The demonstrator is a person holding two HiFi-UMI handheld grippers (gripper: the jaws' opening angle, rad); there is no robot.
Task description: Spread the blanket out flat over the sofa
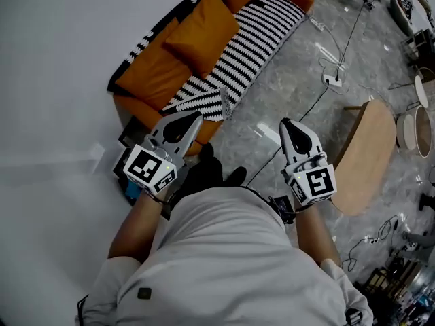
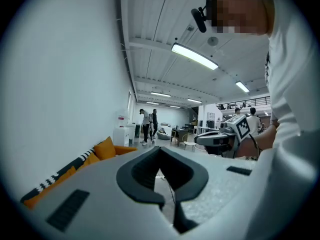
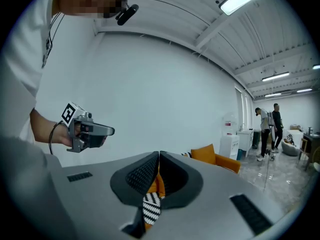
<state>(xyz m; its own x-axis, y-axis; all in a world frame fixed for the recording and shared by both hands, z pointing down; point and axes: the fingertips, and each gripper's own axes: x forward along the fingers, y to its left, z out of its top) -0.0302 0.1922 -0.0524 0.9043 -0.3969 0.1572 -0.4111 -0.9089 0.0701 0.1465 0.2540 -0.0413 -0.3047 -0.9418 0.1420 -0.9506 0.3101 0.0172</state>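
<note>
An orange sofa (image 1: 153, 73) stands against the white wall. A black-and-white striped blanket (image 1: 255, 43) lies along its seat, and one rumpled end (image 1: 207, 104) hangs over the front edge near me. Both grippers hover over the grey floor, short of the sofa. My left gripper (image 1: 197, 119) points at the rumpled end, its jaws together with nothing between them. My right gripper (image 1: 286, 123) is further right over bare floor, also shut and empty. In the right gripper view the sofa (image 3: 220, 159) and a strip of blanket (image 3: 151, 206) show behind the closed jaws (image 3: 159, 155).
Two orange cushions (image 1: 200, 32) rest on the sofa back. An oval wooden table (image 1: 367, 155) stands to the right. A power strip (image 1: 333, 80) and cables cross the floor ahead. Two people (image 2: 149, 124) stand far off in the hall.
</note>
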